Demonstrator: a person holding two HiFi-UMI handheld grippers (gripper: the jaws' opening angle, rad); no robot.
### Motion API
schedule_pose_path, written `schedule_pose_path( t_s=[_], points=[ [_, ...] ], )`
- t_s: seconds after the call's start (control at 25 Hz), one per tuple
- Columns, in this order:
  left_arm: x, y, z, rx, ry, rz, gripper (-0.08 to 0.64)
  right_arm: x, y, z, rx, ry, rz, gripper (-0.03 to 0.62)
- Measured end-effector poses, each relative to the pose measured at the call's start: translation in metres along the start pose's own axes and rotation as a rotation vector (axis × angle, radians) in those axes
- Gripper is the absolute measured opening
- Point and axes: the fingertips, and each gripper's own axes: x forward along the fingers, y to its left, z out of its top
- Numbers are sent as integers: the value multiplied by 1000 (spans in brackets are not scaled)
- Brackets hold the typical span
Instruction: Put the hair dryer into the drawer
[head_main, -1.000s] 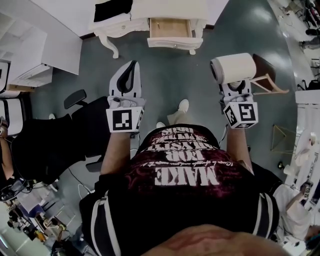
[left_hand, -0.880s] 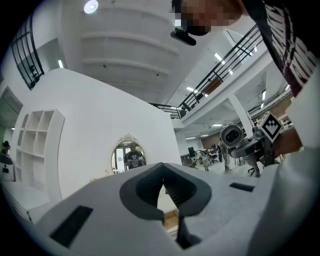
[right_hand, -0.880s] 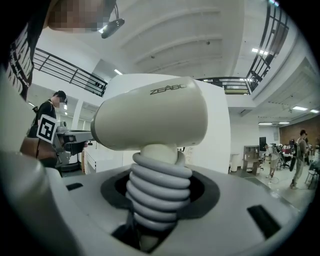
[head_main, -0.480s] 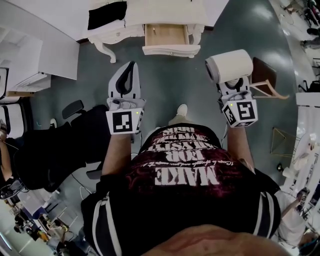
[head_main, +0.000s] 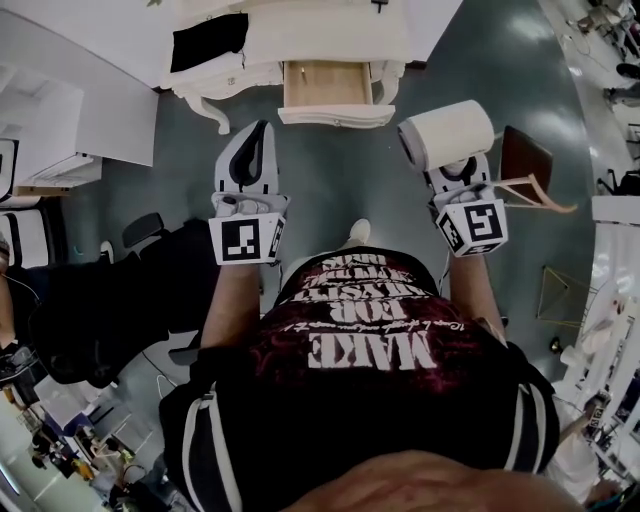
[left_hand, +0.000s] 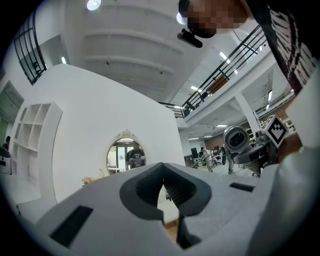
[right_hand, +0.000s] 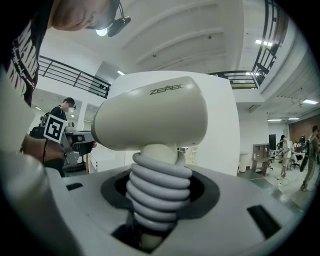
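Big open lab/studio hall w/ mock bedroom set: white vanity (head_main: 330, 35) + drawer (head_main: 325, 85), oval mirror (left_hand: 125, 155) on partition wall (left_hand: 100, 115), shelf unit (left_hand: 32, 145); high ceiling (left_hand: 130, 50), mezzanine railing (left_hand: 225, 75), office chair (head_main: 145, 228), ppl in bg (right_hand: 285, 150)

We see the hair dryer (right_hand: 150, 117) as smooth cream plastic with a soft sheen, its cord (right_hand: 157, 185) a matt grey rubbery coil round the handle. The left tongs (left_hand: 163, 169) and right tongs (head_main: 458, 170) look like matt pale grey plastic with darker, dull inner linings. The drawer (head_main: 325, 85) shows bare light wood inside and a white painted front. We read the floor (head_main: 340, 170) as smooth and faintly glossy, the shirt (head_main: 370, 350) as black printed cloth
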Motion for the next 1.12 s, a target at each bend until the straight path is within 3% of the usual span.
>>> schedule_pose_path(
  t_s=[0.56,1.12],
  points=[
    [39,-3,2,58,33,91,3,44,-51,0,16,-27,100,196],
    [23,4,0,76,77,130,3,56,-49,-12,58,-18,140,196]
  ],
)
